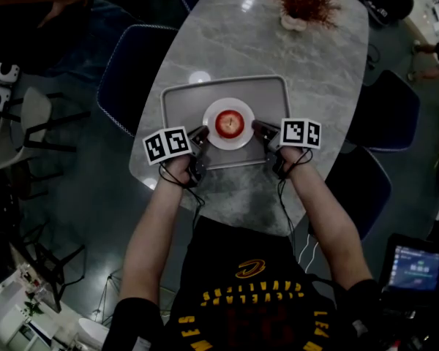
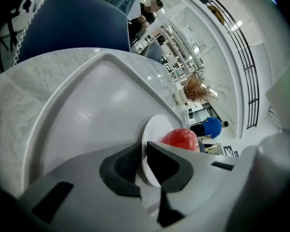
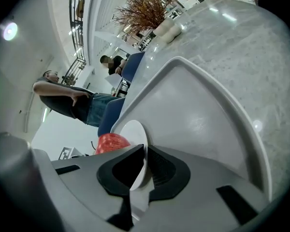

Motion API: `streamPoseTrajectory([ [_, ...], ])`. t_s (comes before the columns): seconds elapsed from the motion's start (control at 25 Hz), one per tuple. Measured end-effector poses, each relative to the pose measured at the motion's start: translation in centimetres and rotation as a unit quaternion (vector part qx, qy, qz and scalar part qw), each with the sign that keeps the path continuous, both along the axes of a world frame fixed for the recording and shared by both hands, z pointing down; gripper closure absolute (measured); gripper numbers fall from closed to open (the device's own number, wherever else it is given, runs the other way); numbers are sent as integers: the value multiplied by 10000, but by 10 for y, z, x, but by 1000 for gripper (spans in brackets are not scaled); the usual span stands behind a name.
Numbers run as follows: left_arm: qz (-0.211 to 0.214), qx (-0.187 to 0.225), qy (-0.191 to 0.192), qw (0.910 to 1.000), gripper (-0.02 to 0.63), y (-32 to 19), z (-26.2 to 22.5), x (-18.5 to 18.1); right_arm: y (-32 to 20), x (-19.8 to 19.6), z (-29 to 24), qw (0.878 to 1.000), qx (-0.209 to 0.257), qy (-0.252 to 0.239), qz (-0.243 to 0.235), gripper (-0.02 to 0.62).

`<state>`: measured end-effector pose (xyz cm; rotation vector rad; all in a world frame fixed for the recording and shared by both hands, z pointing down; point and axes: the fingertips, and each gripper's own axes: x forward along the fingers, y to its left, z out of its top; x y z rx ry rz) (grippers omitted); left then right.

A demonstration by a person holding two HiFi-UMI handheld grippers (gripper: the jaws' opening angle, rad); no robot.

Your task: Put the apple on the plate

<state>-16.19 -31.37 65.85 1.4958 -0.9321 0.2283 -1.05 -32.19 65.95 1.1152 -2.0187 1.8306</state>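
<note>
Head view: the apple point(image 1: 229, 123) sits centred on the plate point(image 1: 229, 144) within the tray point(image 1: 267, 92), midway between both tools; left gripper view: the left gripper point(image 2: 144, 161) pinches the plate's left rim; right gripper view: the right gripper point(image 3: 144, 166) pinches its right rim.

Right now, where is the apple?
Head view, centre: the apple sits on the plate over the tray, between the left claw and right claw, each clamped on the plate's rim.

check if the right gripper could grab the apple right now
Probably not yet: the right gripper is clamped on the plate rim. The apple lies uncovered mid-plate, so nothing else blocks it once that grip lets go.
</note>
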Motion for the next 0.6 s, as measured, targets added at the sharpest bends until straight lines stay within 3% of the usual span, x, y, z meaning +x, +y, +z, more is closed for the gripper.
streamPoseTrajectory([
  [0.16, 179, 145, -364, 9991, 580, -1, -1, 1, -1, 1, -1, 9989, 205, 370, -206, 568],
  [0.28, 493, 416, -1031, 9926, 558, -2, -1, -1, -2, 1, -2, 9911, 531, 1052, -615, 568],
  [0.44, 806, 1016, -1908, 9730, 554, -7, -9, -4, -6, 7, -11, 9667, 1205, 1968, -1108, 568],
  [0.6, 735, 1649, -2209, 9584, 554, -10, -35, -8, -17, 20, -43, 9348, 2246, 2522, -1101, 568],
])
